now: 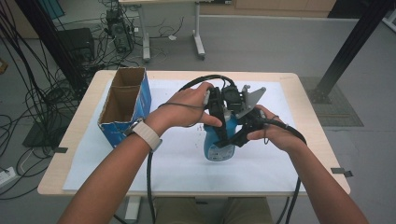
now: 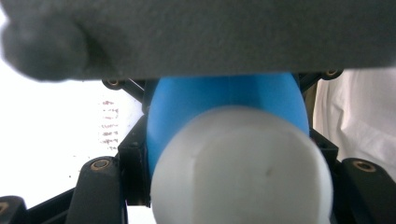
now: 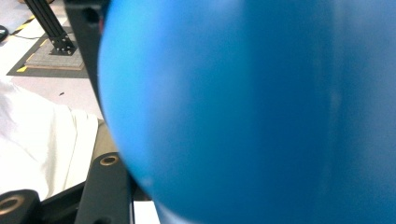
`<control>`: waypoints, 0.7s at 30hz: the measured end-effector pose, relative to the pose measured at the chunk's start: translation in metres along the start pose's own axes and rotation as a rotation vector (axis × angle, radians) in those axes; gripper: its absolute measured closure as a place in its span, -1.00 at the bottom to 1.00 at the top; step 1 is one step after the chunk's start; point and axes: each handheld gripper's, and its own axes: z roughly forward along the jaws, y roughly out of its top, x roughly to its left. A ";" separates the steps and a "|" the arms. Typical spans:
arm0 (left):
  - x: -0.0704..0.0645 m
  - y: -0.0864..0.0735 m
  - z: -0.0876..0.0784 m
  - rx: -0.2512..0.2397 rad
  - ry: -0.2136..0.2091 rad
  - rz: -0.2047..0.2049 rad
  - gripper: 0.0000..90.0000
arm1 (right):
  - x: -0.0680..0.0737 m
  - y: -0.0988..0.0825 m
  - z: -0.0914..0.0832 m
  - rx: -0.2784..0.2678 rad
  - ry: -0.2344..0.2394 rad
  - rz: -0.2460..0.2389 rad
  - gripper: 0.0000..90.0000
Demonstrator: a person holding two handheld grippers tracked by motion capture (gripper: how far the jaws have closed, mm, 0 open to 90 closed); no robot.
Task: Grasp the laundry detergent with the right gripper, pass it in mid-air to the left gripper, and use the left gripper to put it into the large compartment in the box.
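Observation:
A blue bottle (image 1: 215, 148) with a white label stands on the white sheet at mid-table. My left gripper (image 1: 224, 136) comes down over its top, shut on it. In the left gripper view the white cap (image 2: 240, 168) sits close to the camera, with the blue body (image 2: 224, 100) beyond it between the black jaws. My right gripper (image 1: 241, 136) reaches in from the right and is shut on the bottle's side. In the right gripper view the blue bottle wall (image 3: 257, 112) looms close, with one black finger (image 3: 105, 186) at its left.
An open blue cardboard box (image 1: 123, 105) with two compartments stands at the left of the table (image 1: 56, 186). A white paper sheet (image 1: 177, 168) covers most of the tabletop. Cables and black frame posts stand on the floor beyond.

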 end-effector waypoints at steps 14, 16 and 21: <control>0.000 0.000 -0.002 -0.009 0.002 -0.003 -0.17 | 0.001 0.000 -0.001 -0.012 -0.004 -0.016 -0.09; 0.001 -0.001 -0.001 -0.003 0.007 -0.009 -0.17 | 0.002 -0.001 -0.002 -0.023 0.000 0.003 -0.54; 0.002 -0.006 -0.002 0.003 0.023 -0.020 -0.17 | 0.006 -0.007 -0.015 0.001 -0.030 0.036 -0.78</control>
